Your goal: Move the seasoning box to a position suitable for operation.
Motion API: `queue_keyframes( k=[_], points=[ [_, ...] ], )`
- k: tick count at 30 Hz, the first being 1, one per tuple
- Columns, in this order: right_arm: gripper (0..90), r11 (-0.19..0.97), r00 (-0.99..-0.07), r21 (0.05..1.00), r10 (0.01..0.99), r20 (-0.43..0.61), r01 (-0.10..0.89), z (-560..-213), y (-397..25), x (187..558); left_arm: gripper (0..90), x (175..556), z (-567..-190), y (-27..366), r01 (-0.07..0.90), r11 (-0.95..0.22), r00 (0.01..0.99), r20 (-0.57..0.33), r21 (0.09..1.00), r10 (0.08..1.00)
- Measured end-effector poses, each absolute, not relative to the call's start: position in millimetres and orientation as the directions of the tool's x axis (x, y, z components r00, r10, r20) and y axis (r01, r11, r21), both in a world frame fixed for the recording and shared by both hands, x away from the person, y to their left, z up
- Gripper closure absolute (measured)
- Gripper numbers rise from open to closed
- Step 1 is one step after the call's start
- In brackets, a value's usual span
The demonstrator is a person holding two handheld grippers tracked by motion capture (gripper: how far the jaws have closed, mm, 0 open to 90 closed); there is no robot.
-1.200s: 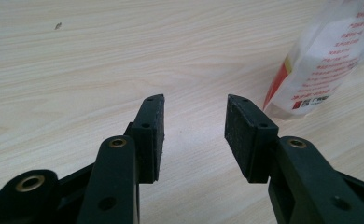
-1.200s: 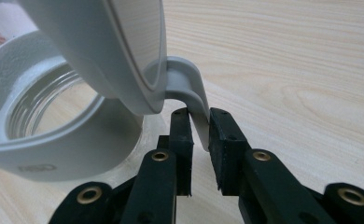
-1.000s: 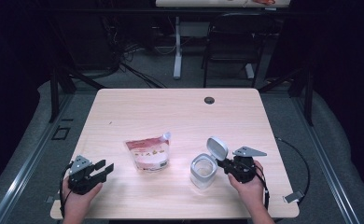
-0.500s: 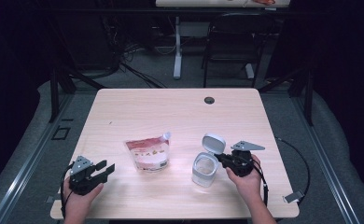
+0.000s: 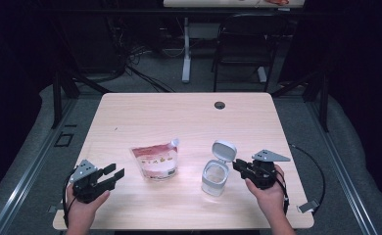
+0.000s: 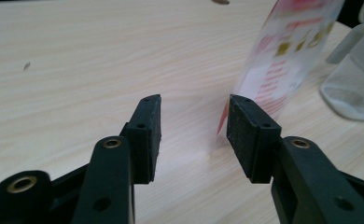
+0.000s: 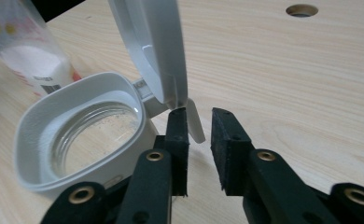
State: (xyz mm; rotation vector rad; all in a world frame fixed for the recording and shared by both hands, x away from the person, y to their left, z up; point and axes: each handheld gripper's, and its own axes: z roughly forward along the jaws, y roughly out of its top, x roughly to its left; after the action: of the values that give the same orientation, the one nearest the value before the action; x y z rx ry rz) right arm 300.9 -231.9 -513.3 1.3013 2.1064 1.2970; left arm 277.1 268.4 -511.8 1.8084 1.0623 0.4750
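Observation:
A clear jar (image 5: 214, 177) with a white rim stands at the table's front right, its white flip lid (image 5: 224, 149) raised nearly upright. My right gripper (image 5: 237, 164) sits just right of the jar. In the right gripper view its jaws (image 7: 199, 114) stand a narrow gap apart, with the lid's (image 7: 152, 46) small tab between the tips, touching the left one. The jar (image 7: 77, 135) looks empty. A red and white pouch (image 5: 155, 161) lies left of the jar. My left gripper (image 5: 114, 172) is open at the front left, pointing toward the pouch (image 6: 287, 60) with nothing between its jaws (image 6: 194, 105).
The light wooden table (image 5: 179, 117) has a cable hole (image 5: 220, 105) near its far edge. A black chair (image 5: 243, 44) and a desk leg stand beyond the table. A cable (image 5: 316, 166) loops off the table's right side.
The right gripper has edged left toward the jar, and the flip lid has risen a little more upright. The left gripper has hardly moved.

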Motion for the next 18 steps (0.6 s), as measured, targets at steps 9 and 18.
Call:
queue_keyframes(
  k=[9, 18],
  points=[
    [71.0, 0.181, -0.555, 0.857, 0.82, 0.139, 0.482, -493, -237, 277, 56.2, 275, -479, 255, 0.415, -0.198, 0.601, -0.105, 0.888, 0.792],
    [65.4, 0.213, -0.611, 0.876, 0.784, 0.111, 0.433, -463, -228, 269, 61.1, 278, -452, 238, 0.395, -0.218, 0.65, -0.104, 0.893, 0.752]
  ],
)
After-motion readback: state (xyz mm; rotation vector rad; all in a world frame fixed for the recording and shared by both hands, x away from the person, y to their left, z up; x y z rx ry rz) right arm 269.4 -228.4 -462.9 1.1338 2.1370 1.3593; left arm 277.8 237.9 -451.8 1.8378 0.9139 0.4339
